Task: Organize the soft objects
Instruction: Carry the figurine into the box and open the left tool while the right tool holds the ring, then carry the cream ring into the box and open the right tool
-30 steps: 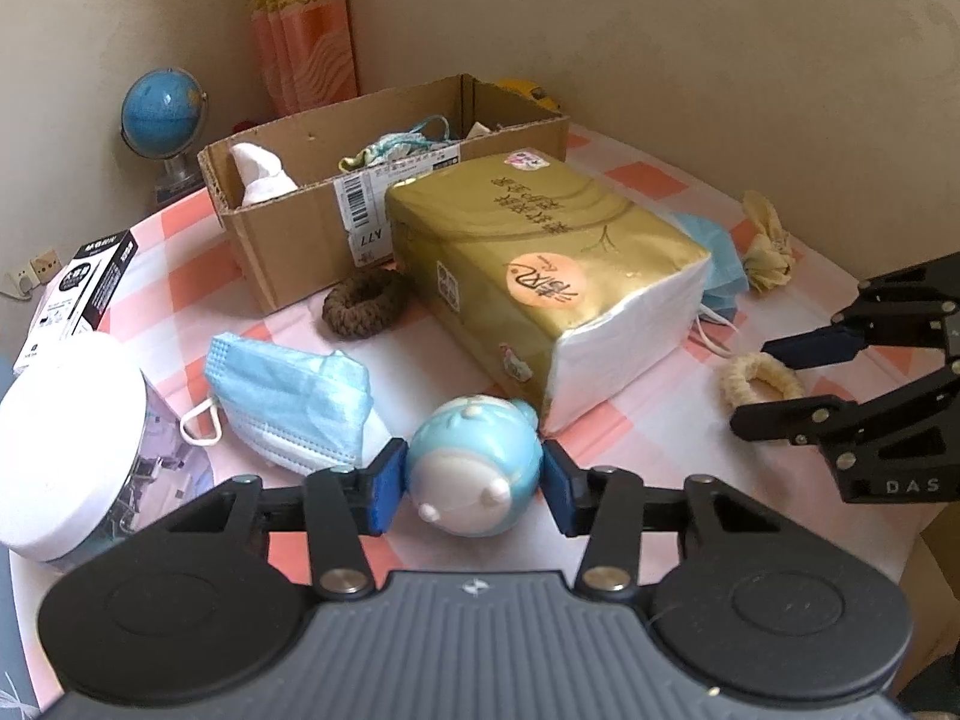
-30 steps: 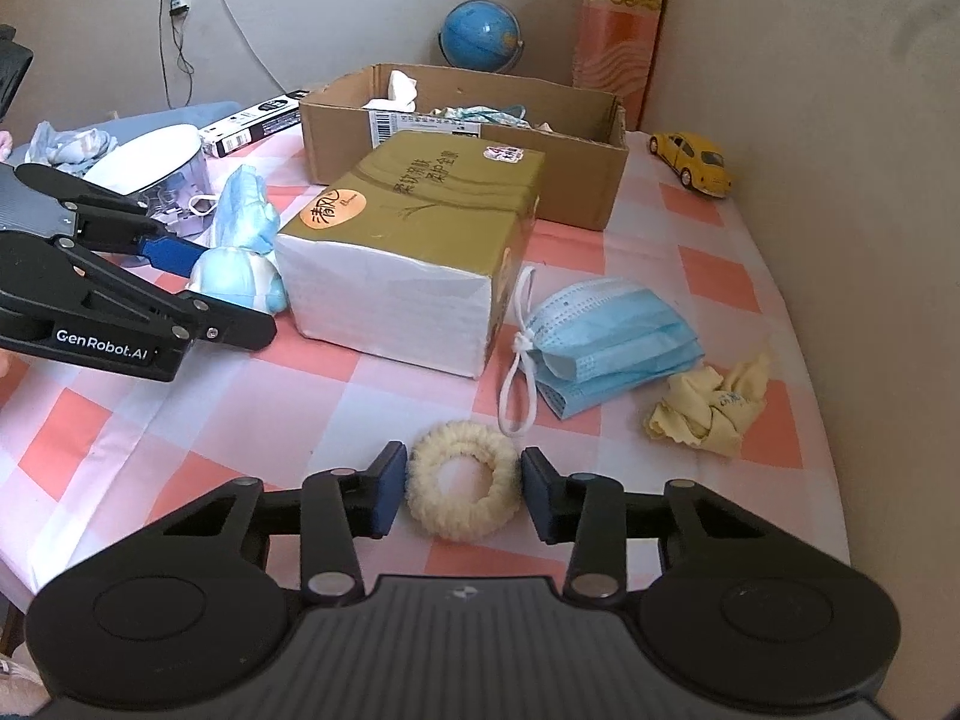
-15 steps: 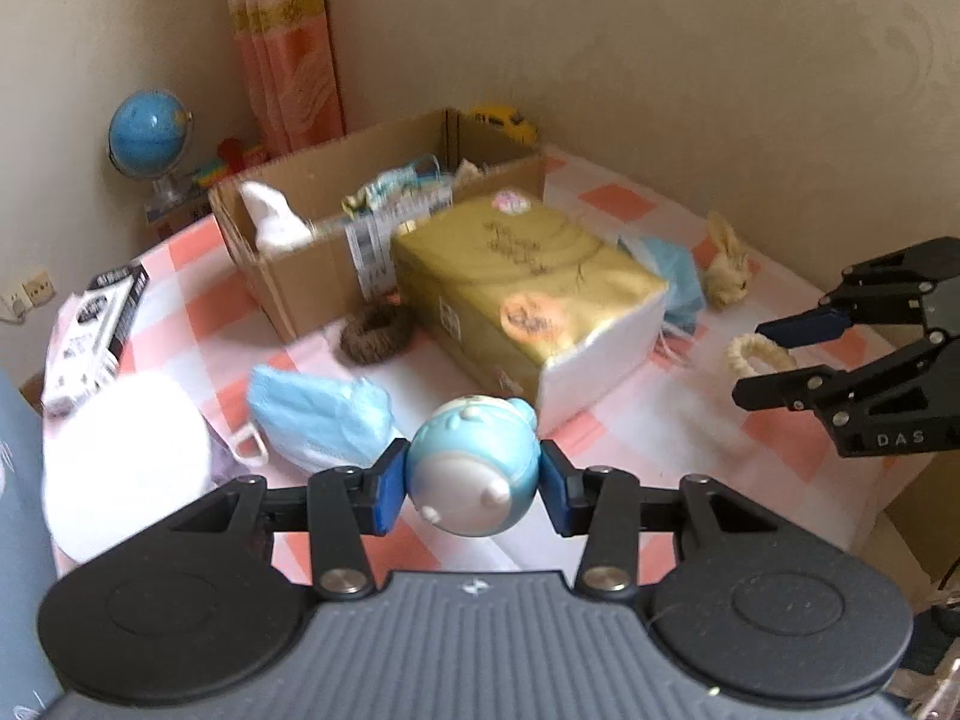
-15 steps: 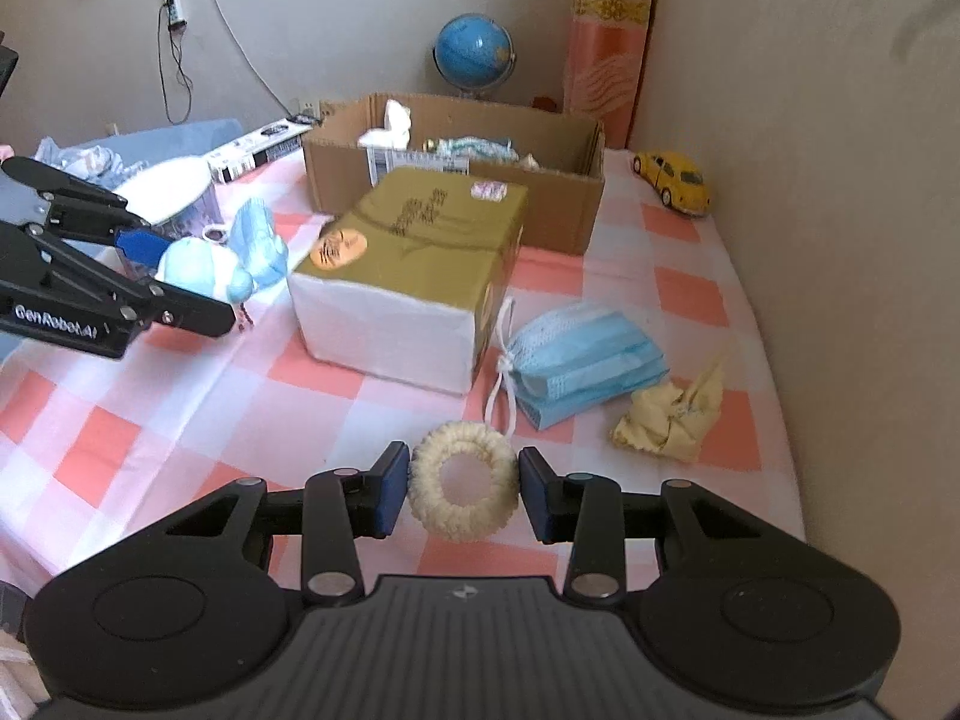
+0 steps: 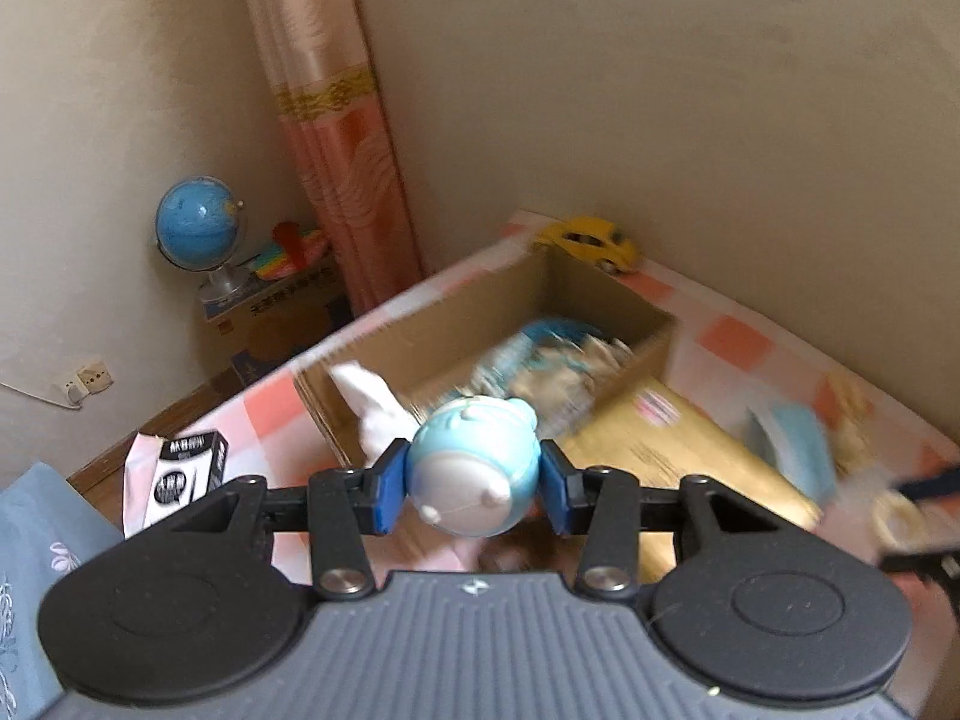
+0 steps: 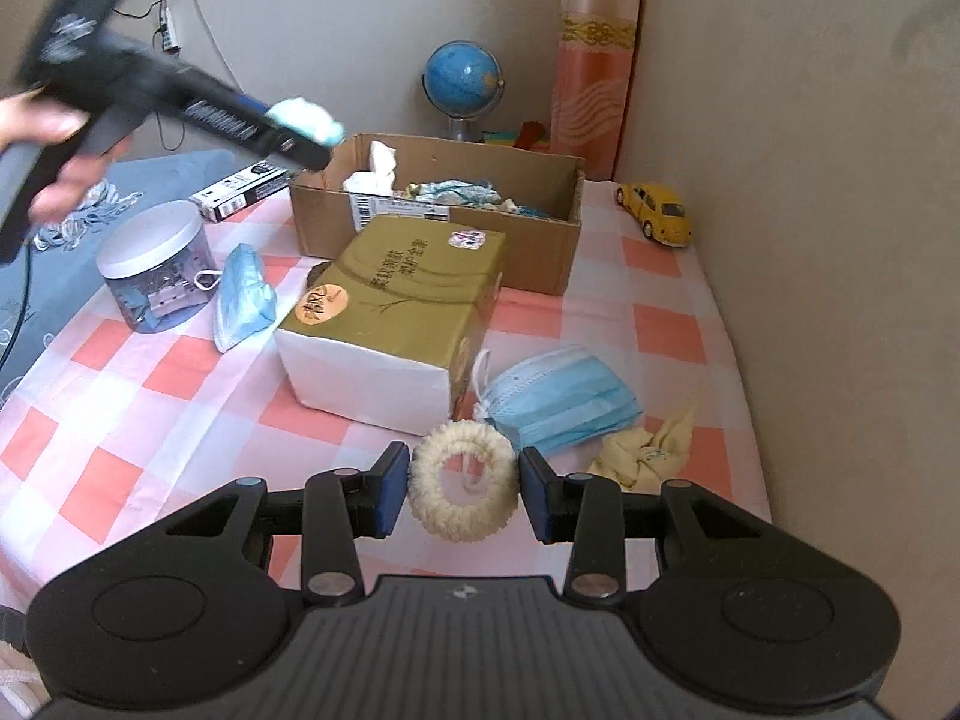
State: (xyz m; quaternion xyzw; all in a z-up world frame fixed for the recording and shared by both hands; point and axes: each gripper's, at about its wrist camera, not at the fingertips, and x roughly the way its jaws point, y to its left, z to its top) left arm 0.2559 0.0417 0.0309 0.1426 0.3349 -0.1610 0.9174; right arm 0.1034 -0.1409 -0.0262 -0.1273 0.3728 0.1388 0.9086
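My left gripper (image 5: 473, 491) is shut on a round blue and white soft toy (image 5: 474, 468) and holds it high in the air near the left end of the open cardboard box (image 5: 606, 300). In the right wrist view the left gripper (image 6: 300, 132) hangs by the box's (image 6: 540, 264) left corner. My right gripper (image 6: 463, 495) is shut on a cream fuzzy ring (image 6: 463, 483), lifted above the checked tablecloth (image 6: 150, 408). The box holds white tissue (image 6: 375, 171) and several soft items.
A gold tissue pack (image 6: 396, 312) lies in front of the box. Two blue face masks (image 6: 561, 399) (image 6: 243, 294), a yellow cloth (image 6: 651, 450), a white-lidded jar (image 6: 153, 264), a black carton (image 6: 240, 195) and a yellow toy car (image 6: 654, 213) are on the table. A globe (image 6: 462, 81) stands behind.
My left gripper has risen and swung toward the box with the toy. My right gripper has lifted the cream ring off the table and drawn back a little.
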